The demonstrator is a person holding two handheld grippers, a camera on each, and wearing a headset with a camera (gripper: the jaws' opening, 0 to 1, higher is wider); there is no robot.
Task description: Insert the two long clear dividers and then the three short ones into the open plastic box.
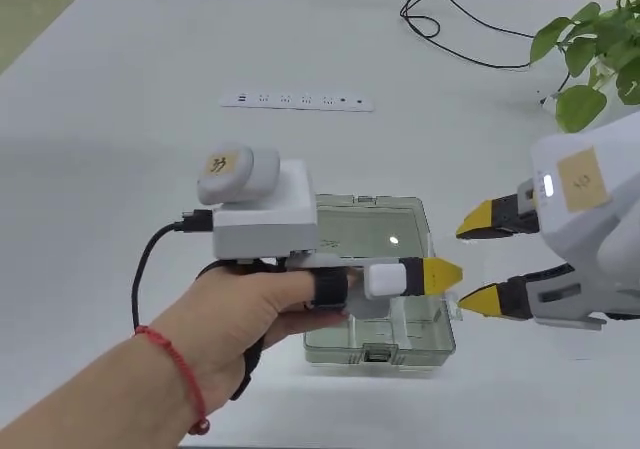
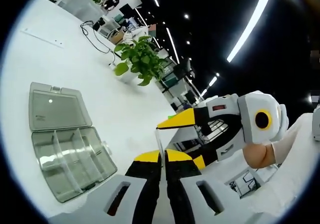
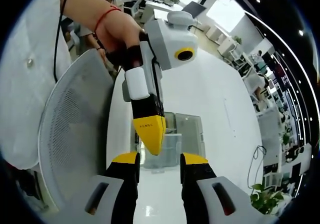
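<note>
Now we hold the left gripper (image 2: 163, 157) with its fingers pressed almost together on a thin clear divider (image 2: 160, 140), which stands edge-on out of the narrow gap between them. Facing it, the right gripper (image 3: 160, 159) has its fingers spread wide with nothing in them, and the yellow tip of the left one points toward the space between them. Beneath the left fingers and off to their left, the open plastic box (image 2: 70, 159) sits on the white desk (image 2: 120, 104), its lid (image 2: 55, 107) laid flat behind it and other dividers (image 2: 75, 149) standing inside.
</note>
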